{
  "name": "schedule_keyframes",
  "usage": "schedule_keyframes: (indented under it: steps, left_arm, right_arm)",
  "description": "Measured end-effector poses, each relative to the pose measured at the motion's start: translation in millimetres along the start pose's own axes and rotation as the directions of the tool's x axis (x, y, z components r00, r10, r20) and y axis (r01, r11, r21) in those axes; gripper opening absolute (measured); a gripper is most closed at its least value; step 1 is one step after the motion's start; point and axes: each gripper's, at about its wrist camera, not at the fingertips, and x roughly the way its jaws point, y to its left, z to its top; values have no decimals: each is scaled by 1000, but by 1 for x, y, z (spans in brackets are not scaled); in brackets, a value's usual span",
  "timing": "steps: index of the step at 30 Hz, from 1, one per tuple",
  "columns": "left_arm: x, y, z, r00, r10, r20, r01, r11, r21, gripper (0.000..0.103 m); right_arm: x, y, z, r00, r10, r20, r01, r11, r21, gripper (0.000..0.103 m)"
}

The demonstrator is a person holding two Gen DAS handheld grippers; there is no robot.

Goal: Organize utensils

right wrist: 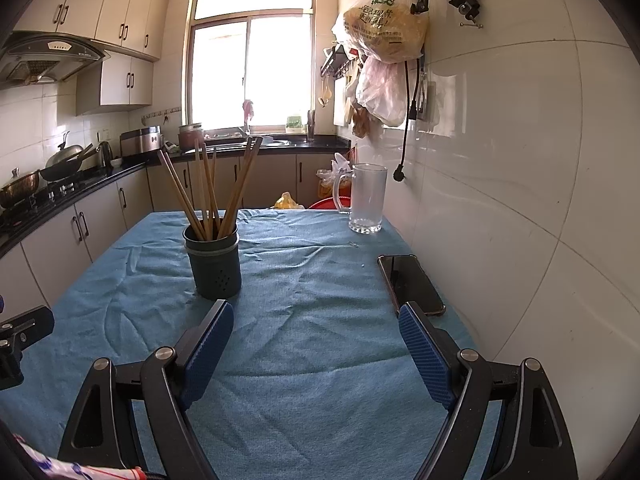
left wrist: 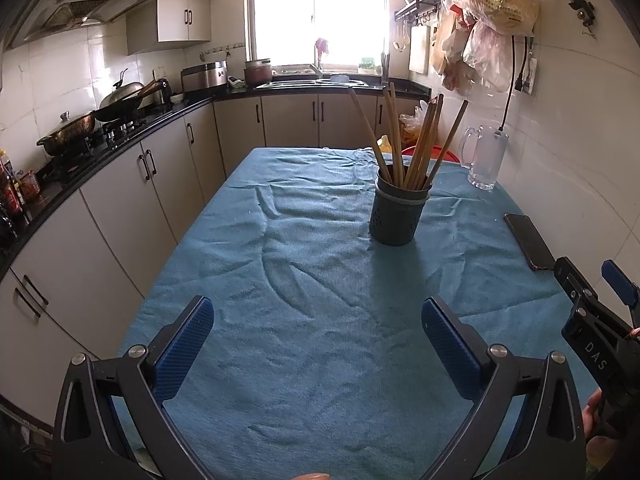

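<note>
A dark round utensil holder [left wrist: 395, 216] [right wrist: 215, 266] stands upright on the blue cloth, with several wooden chopsticks [left wrist: 404, 140] [right wrist: 208, 188] fanned out of its top. My left gripper [left wrist: 318, 312] hovers open above the near part of the cloth, well short of the holder, nothing between its blue pads. In the right wrist view my right gripper [right wrist: 316, 316] is also open and empty, with the holder just beyond its left fingertip [right wrist: 218, 330]. The right gripper's body [left wrist: 596, 320] shows at the right edge of the left wrist view.
A black phone [right wrist: 412, 284] [left wrist: 530, 246] lies on the cloth by the tiled wall. An empty glass mug [right wrist: 366, 198] [left wrist: 486, 158] stands at the far right corner. Kitchen counter with woks [left wrist: 120, 100] runs along the left; plastic bags [right wrist: 380, 28] hang on the wall.
</note>
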Motion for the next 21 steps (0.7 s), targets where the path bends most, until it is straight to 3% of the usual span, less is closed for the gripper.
schedule_keyframes:
  steps: [21]
  left_arm:
    - [9, 0, -3, 999, -7, -31, 7, 1000, 1, 103]
  right_arm:
    - [6, 2, -2, 1000, 7, -17, -7, 1000, 6, 88]
